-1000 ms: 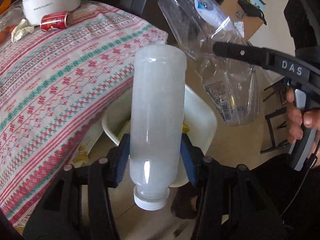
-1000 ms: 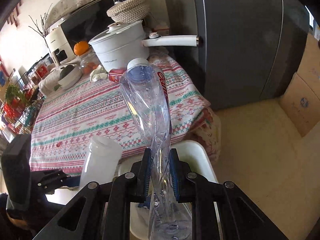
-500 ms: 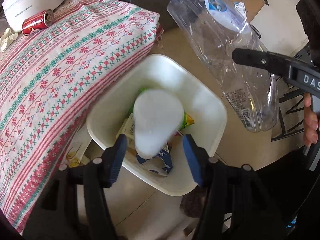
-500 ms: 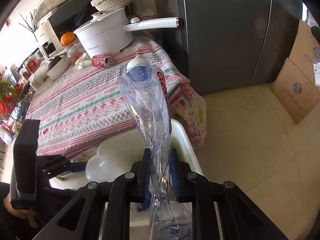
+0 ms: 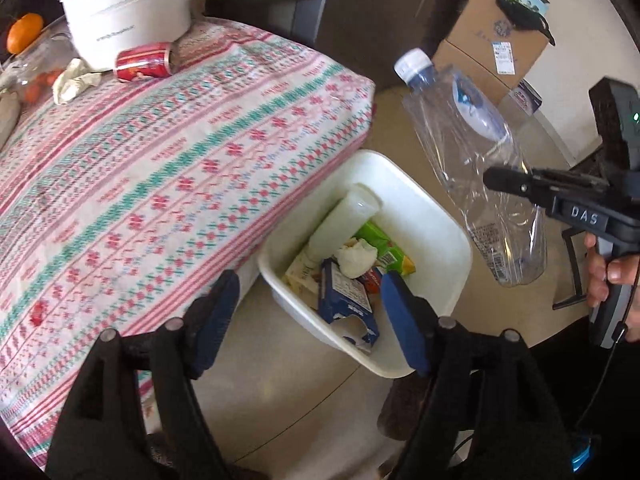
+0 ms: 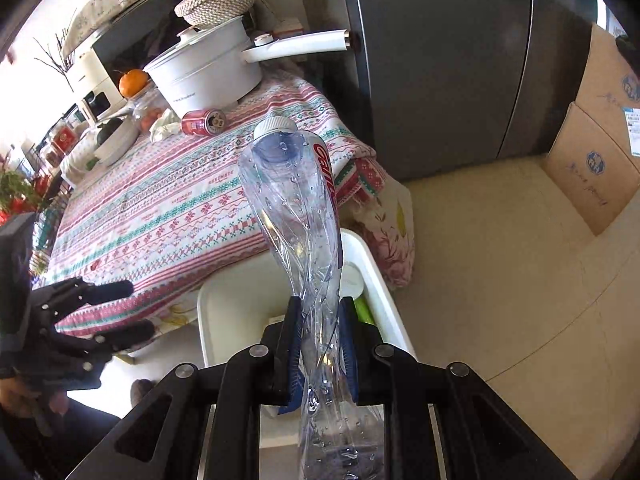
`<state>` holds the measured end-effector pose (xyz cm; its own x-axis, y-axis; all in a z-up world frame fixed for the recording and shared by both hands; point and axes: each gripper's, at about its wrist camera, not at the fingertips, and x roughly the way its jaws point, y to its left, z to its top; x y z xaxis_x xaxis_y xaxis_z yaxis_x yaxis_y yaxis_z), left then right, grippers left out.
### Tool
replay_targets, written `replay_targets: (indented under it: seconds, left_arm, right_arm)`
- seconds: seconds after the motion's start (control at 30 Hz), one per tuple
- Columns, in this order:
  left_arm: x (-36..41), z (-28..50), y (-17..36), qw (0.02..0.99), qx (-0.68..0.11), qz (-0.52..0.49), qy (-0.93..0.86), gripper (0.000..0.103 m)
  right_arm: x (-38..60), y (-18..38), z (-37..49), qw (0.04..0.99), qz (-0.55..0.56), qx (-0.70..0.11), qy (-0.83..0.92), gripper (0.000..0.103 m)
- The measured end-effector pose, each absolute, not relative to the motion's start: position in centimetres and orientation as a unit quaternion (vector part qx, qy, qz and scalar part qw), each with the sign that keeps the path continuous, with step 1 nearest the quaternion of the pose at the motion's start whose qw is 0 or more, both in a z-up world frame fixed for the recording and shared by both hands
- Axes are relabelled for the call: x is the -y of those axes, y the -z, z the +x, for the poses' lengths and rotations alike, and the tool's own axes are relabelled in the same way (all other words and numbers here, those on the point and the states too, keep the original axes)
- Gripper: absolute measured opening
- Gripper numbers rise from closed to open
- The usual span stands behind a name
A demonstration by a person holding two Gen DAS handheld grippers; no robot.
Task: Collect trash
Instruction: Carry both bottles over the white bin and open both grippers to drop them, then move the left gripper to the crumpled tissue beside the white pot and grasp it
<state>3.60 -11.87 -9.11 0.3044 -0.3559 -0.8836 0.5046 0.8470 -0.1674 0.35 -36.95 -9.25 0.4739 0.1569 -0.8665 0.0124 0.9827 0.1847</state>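
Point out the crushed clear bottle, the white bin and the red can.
crushed clear bottle (image 6: 296,216), right wrist view, on its twisted body.
white bin (image 5: 436,216), left wrist view, on its bare inner wall.
red can (image 5: 144,65), left wrist view, on its side.

A tabletop (image 5: 168,168) covered in a red-and-green patterned cloth stretched ahead and left of the left claw (image 5: 308,320). At its far end lay a white pot (image 5: 128,12), a tipped red can (image 5: 144,65) and crumpled paper (image 5: 74,80). On the beige floor (image 6: 500,280), directly ahead of both claws, stood a white bin (image 5: 436,240); cardboard boxes (image 6: 600,152) stood farther right.
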Motion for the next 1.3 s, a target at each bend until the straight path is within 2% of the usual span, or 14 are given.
replay_targets:
  seconds: [0.5, 0.57, 0.63, 0.67, 0.9, 1.3]
  left_arm:
    - [5.8, 6.0, 6.2, 0.843, -0.496, 0.051, 0.203, 0.087]
    - [5.3, 6.0, 6.1, 0.843, -0.496, 0.052, 0.200, 0.088]
    - [4.9, 6.0, 6.0, 0.844, -0.496, 0.053, 0.197, 0.089]
    - [4.7, 6.0, 6.0, 0.844, -0.496, 0.054, 0.195, 0.089]
    - [2.4, 6.5, 5.9, 0.846, -0.500, 0.063, 0.175, 0.090]
    - [-4.3, 8.5, 4.3, 0.857, -0.501, -0.012, 0.115, 0.090]
  right_arm:
    - [35.2, 10.3, 1.5, 0.840, 0.078, -0.535, -0.045, 0.021]
    - [34.9, 10.4, 1.7, 0.837, 0.077, -0.540, -0.047, 0.030]
    - [34.6, 10.2, 1.8, 0.838, 0.077, -0.538, -0.045, 0.065]
    - [34.4, 10.1, 1.8, 0.841, 0.077, -0.534, -0.043, 0.069]
    - [32.4, 9.2, 2.5, 0.848, 0.056, -0.525, -0.047, 0.073]
    - [27.3, 7.4, 5.6, 0.859, 0.025, -0.505, -0.077, 0.076]
